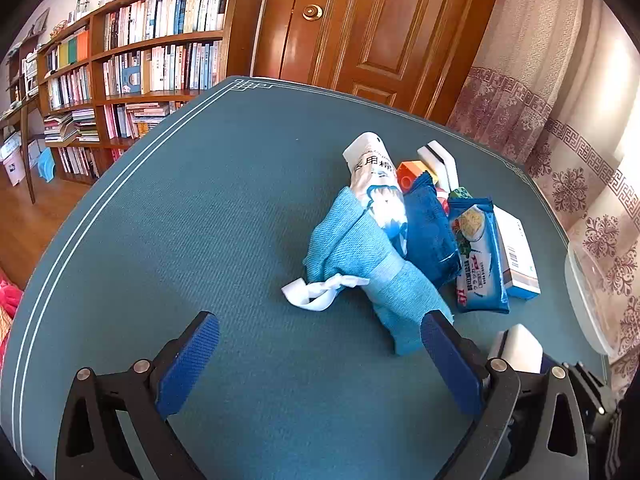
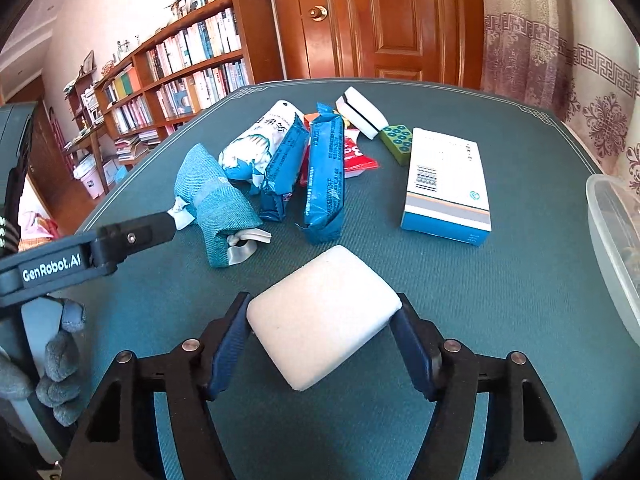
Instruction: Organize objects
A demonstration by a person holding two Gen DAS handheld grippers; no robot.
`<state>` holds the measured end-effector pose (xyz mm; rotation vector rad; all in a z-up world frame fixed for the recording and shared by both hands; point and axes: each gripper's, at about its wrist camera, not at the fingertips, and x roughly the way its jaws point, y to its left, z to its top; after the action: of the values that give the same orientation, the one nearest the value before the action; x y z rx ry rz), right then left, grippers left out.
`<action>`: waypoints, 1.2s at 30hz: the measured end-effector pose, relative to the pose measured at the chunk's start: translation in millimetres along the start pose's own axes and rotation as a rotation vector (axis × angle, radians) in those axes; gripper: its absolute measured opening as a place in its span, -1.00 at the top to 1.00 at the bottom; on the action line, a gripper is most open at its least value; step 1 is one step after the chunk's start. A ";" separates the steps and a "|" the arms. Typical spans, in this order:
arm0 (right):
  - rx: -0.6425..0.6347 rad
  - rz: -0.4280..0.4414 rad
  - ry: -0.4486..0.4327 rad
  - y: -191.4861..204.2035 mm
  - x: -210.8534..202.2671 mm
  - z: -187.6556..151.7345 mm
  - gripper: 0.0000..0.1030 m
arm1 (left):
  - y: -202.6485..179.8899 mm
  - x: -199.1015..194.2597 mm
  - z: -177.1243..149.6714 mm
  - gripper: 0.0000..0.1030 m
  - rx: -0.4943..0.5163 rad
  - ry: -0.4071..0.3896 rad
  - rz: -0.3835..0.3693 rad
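Note:
My right gripper (image 2: 322, 300) is shut on a white sponge (image 2: 324, 316), held just above the teal table mat (image 2: 520, 280); the sponge (image 1: 518, 348) also shows at the lower right of the left wrist view. My left gripper (image 1: 320, 320) stands wide open over the mat with nothing between its fingers. Its right finger sits beside the near end of a rolled light blue cloth (image 1: 360, 256) with a white tag. In the right wrist view the cloth (image 2: 216, 200) lies left of the pile, with the left gripper's finger (image 2: 132, 232) beside it.
Behind the cloth lie a white and blue bag (image 2: 256, 140), two blue packets (image 2: 324, 176), a red packet (image 2: 356, 158), a green block (image 2: 396, 138), a white and black sponge (image 2: 360, 114) and a white box (image 2: 448, 176). A clear plastic bin (image 2: 612, 220) stands at the right edge.

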<state>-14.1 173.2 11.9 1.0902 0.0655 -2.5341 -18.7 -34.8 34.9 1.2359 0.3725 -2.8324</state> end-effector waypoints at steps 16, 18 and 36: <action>0.002 0.017 -0.005 -2.8 -3.0 -9.2 -0.36 | -16.8 45.9 22.5 -0.84 -0.108 0.078 0.029; 0.001 0.017 -0.010 -2.6 -3.9 -9.3 -0.36 | -17.4 45.9 23.0 -0.69 -0.107 0.082 0.006; 0.039 -0.012 -0.060 -14.2 -22.8 -8.2 -0.36 | -25.9 1.2 18.2 -0.29 0.003 0.019 -0.078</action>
<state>0.8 195.3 20.9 1.0300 0.0070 -2.5874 -35.8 -13.7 51.3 1.2766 0.4266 -2.8883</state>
